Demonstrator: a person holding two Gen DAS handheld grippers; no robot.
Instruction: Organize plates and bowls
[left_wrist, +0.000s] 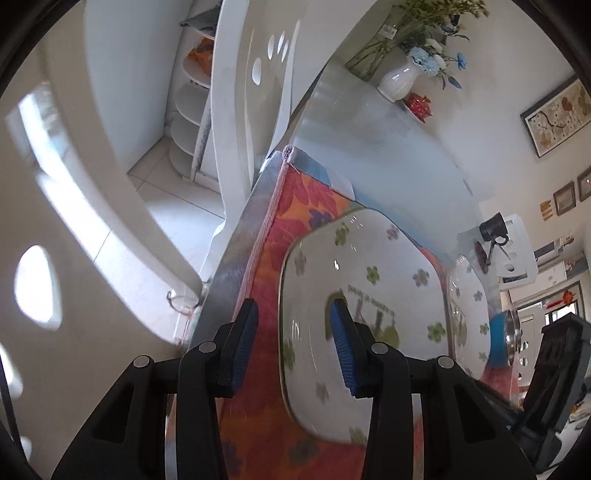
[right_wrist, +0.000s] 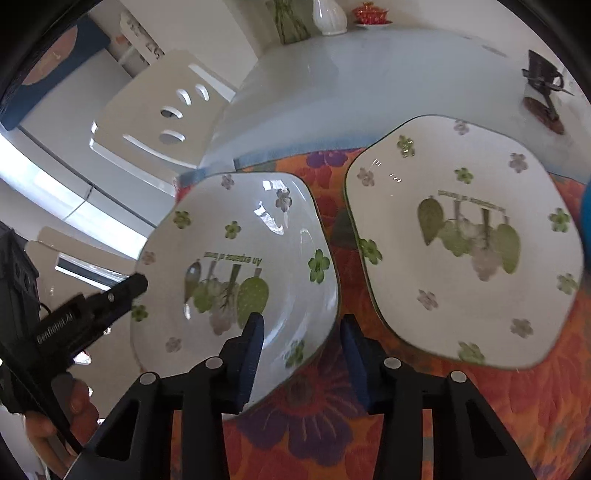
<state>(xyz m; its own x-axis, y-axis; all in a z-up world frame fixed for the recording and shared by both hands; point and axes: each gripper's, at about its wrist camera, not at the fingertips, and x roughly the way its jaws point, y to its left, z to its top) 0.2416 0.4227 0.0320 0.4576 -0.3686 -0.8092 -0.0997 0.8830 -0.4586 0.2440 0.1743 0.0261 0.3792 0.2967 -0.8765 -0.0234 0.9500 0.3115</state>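
While motion blur smears the second plate (right_wrist: 465, 240), both grippers, left gripper (left_wrist: 295, 347) and right gripper (right_wrist: 301, 354), straddle opposite rims of the near plate (right_wrist: 236, 280), jaws spread, not pinching.

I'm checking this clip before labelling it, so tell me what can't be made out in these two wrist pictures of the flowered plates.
- Left wrist view: the second white flowered square plate is half hidden behind the nearer one.
- Left wrist view: the blue round object with a metal inside is blurred and partly hidden; what it is can't be told.
- Right wrist view: printed wording on the right plate is blurred.
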